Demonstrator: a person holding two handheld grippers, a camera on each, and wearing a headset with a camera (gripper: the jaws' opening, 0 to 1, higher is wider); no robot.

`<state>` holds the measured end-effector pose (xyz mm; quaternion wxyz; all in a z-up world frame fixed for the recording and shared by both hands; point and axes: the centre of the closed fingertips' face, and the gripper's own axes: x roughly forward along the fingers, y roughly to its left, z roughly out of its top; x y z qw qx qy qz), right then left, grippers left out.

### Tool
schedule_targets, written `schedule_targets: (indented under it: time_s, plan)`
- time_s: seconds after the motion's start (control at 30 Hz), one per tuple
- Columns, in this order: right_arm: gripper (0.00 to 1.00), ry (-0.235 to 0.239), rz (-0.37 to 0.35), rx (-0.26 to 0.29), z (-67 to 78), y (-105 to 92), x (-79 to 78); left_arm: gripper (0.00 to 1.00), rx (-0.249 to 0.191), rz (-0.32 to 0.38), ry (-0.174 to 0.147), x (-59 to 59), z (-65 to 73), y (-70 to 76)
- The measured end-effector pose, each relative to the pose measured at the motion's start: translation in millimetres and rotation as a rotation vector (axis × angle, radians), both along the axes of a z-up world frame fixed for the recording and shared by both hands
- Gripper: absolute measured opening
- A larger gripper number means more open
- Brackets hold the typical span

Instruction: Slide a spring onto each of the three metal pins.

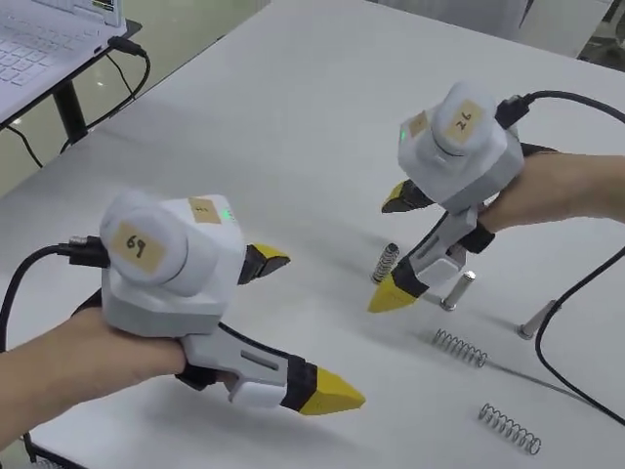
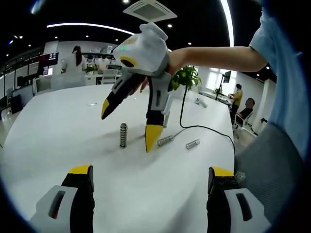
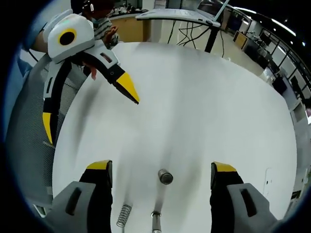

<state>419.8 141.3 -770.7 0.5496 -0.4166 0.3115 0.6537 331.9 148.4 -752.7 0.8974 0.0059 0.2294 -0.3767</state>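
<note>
While the right tongs [image 1: 393, 249] and left tongs [image 1: 303, 327] both gape apart, empty, an upright coiled steel spring [image 1: 388, 264] stands between the right tips; smooth cylindrical metal pins [image 1: 457, 291] and loose wire springs [image 1: 459, 348] lie beside them on the matte white bench [image 1: 293, 117].

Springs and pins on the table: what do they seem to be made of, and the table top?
Springs: thin coiled wire, likely steel, grey with glints along the coils. Pins: solid metal rods, steel or aluminium by the look, satin silver with a bright end face. Table: smooth white top, possibly laminate; soft sheen, no grain.
</note>
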Motion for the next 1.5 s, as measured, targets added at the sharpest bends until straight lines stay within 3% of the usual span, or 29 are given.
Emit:
schedule_targets:
  time_s: [0.2,0.6,0.9,1.5]
  plan:
    - [0.82,0.033,-0.057,0.085,11.1,0.8,-4.9,0.96,-0.010,0.008,0.003,0.2,0.5,0.9]
    - [0.83,0.033,-0.139,0.192,34.5,-15.5,-7.3,0.95,-0.015,0.014,-0.012,4.7,9.5,6.0]
    - [0.81,0.027,-0.235,0.263,46.5,-48.4,-15.8,0.95,0.001,-0.024,-0.028,6.0,12.6,-1.4]
    - [0.80,0.007,-0.461,0.342,56.3,-124.4,-28.2,0.94,0.022,-0.122,-0.046,7.8,19.0,-20.7]
